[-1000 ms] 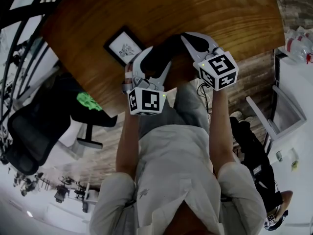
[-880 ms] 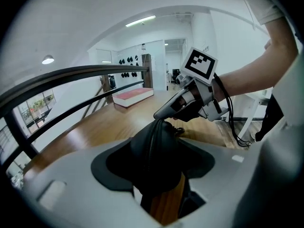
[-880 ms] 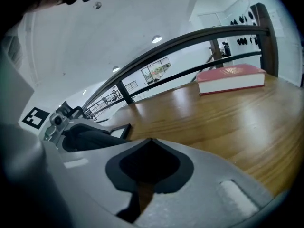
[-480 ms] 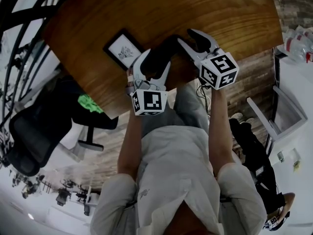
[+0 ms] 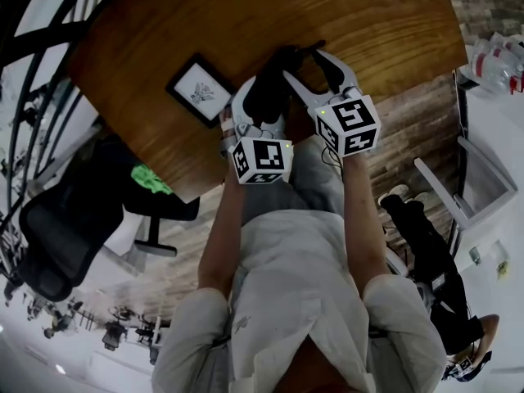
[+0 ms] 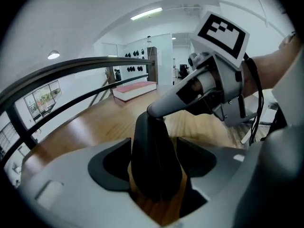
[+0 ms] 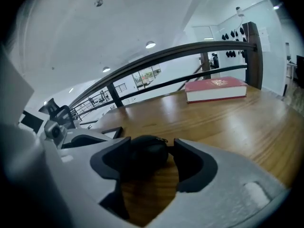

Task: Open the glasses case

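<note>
Since a second ago the right gripper [image 7: 147,158] has sprung wide around the glasses case [image 5: 270,84] by the bench's [image 5: 393,23] near edge, and the left gripper [image 6: 156,167], also just widening, straddles it without pinching, so any zip tug could skid it off.

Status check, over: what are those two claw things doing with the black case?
Left gripper and right gripper open, jaws just opened wider. Glasses case lies between both pairs, looks unopened. Picture frame sits clear of it.
</note>
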